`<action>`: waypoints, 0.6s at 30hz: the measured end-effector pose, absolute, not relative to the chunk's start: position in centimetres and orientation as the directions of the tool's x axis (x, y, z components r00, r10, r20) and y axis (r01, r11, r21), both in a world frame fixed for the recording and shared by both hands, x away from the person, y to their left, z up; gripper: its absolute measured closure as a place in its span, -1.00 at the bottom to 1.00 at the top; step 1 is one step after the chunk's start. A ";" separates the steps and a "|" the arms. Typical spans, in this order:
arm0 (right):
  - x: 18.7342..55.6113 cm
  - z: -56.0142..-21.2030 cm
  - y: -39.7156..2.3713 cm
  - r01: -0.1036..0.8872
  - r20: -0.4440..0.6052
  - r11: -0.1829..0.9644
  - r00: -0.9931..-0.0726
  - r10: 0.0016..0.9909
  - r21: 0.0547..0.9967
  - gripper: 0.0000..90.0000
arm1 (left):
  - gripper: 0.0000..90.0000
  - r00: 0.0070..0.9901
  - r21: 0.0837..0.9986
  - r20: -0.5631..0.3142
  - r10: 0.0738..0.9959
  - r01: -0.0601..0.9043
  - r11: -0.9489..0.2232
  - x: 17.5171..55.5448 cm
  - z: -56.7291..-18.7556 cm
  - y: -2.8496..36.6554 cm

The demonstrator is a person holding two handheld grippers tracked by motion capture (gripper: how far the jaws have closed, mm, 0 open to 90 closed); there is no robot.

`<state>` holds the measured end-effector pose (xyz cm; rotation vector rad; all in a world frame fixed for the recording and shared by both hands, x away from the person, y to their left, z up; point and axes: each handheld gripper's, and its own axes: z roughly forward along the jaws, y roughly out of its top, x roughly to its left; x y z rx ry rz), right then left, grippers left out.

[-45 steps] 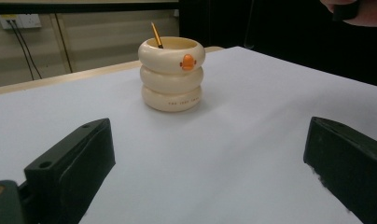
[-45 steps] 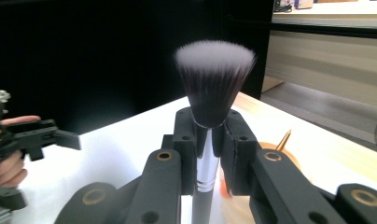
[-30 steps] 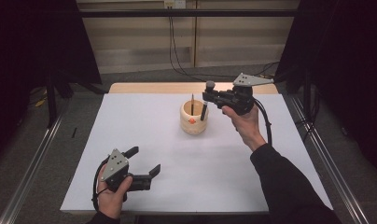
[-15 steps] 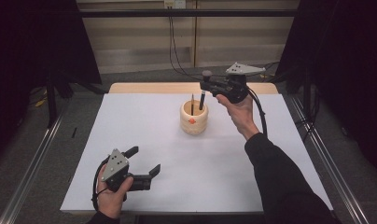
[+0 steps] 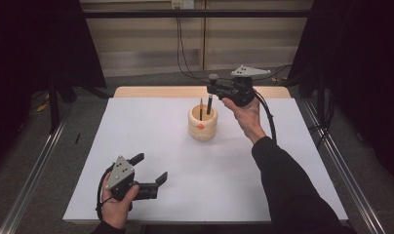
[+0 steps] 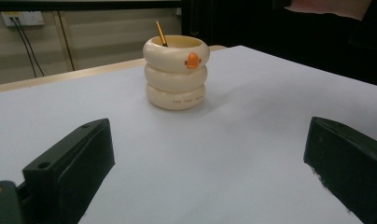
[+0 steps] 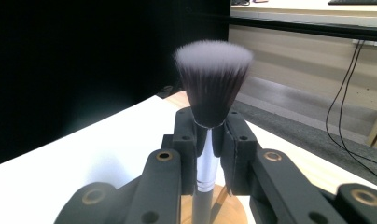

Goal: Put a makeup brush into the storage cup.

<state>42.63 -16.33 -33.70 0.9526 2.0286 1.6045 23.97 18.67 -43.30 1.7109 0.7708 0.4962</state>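
Lowering a makeup brush (image 7: 210, 121) into the ringed cream holder (image 5: 203, 123) — nearly there.

Gripping the brush upright by its silver ferrule, right gripper (image 7: 210, 140) closed tight on it, bristles fanning out above the jaws and the handle tip hanging over the mouth of the holder, just beside the pencil (image 5: 201, 108) already standing inside. Judging the job as partly done: one item sitting in the holder, the brush carried into place but not yet let go, so sinking the handle in and releasing still to come. Resting the left gripper (image 5: 148, 170) low on the near part of the white table (image 5: 292, 185), well apart from the holder — jaws spread wide, holding nothing, pointing toward the holder.
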 end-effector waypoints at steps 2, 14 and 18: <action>42.7 -33.9 -16.3 0.279 0.114 0.117 -0.689 0.716 0.953 0.71 | -0.97 0.702 0.961 -0.059 0.710 0.233 -0.150 23.9 -43.3 18.6; 42.8 -35.2 -15.3 0.289 0.104 0.138 -0.685 0.721 0.947 0.71 | -0.97 0.703 0.958 -0.057 0.709 0.240 -0.160 24.0 -43.3 18.8; 42.8 -36.1 -15.0 0.304 0.112 0.141 -0.683 0.721 0.942 0.71 | -0.97 0.702 0.957 -0.057 0.710 0.240 -0.160 24.0 -43.3 18.8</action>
